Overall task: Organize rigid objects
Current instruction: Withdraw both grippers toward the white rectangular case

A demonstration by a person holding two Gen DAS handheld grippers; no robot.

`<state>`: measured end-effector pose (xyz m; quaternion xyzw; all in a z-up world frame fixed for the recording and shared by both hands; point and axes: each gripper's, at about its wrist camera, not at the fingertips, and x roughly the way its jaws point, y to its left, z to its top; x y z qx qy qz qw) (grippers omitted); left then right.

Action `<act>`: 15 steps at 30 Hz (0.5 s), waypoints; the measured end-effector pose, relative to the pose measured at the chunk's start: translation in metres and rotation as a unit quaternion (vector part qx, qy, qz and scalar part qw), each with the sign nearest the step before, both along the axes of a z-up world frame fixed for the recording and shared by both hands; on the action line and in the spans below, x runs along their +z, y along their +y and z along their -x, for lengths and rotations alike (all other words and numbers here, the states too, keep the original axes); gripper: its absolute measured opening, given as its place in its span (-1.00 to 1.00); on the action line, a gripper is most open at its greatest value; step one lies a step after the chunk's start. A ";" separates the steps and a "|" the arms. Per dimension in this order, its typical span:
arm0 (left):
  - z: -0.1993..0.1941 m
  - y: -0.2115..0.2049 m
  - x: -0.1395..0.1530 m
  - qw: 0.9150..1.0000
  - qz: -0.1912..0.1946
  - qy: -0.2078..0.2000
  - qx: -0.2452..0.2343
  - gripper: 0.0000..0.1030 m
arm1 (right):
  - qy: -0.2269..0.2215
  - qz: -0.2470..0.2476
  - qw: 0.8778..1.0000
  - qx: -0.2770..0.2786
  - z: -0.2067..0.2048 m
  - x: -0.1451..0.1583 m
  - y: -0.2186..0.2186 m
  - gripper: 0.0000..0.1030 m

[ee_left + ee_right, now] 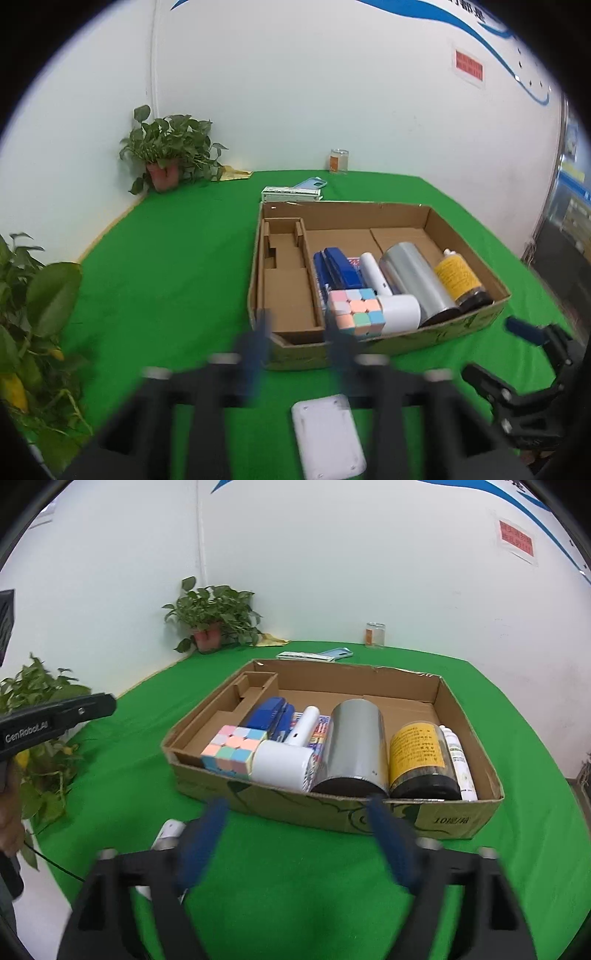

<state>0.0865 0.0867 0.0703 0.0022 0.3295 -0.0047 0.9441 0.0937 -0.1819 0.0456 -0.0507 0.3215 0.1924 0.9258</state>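
1. Left wrist view: left tongs blurred, jaws spread wide, nothing between them. They hang over the near edge of the cardboard box.
2. Box sits on the green desk. Its left compartments are bare cardboard.
3. Contents packed along the near right side: pastel cube at the near wall, white cylinder device touching it on the right, blue stapler behind the cube, silver can, then yellow-label jar at the right wall.
4. White flat pad lies on the desk outside the box, just under the tongs.
5. Right tongs enter at the right edge; only one blue fingertip is clear in this view.
6. Far side: potted plant in the corner, glass jar by the wall, phone case and a flat green-white box just behind the cardboard box.
7. Right wrist view: right tongs fully spread, empty, blurred, held just short of the cardboard box front wall.
8. Same row visible: pastel cube, white cylinder device, blue stapler, silver can, yellow-label jar, plus a slim white bottle against the right wall.
9. Left tongs' black body at the left edge, held by a hand; its jaws are outside this view.
10. White pad partly hidden behind the right tongs' left finger.
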 end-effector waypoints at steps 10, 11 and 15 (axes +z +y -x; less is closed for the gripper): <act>-0.008 0.018 -0.121 0.965 0.162 0.205 -0.011 0.81 | 0.152 -0.069 0.976 0.141 0.035 -0.050 0.008 0.99; -0.009 0.019 -0.130 0.961 0.171 0.217 -0.004 0.72 | 0.161 -0.068 0.974 0.144 0.037 -0.056 0.010 0.97; -0.014 0.006 -0.152 0.945 0.219 0.244 -0.020 0.35 | 0.189 -0.057 0.969 0.151 0.044 -0.077 0.014 0.93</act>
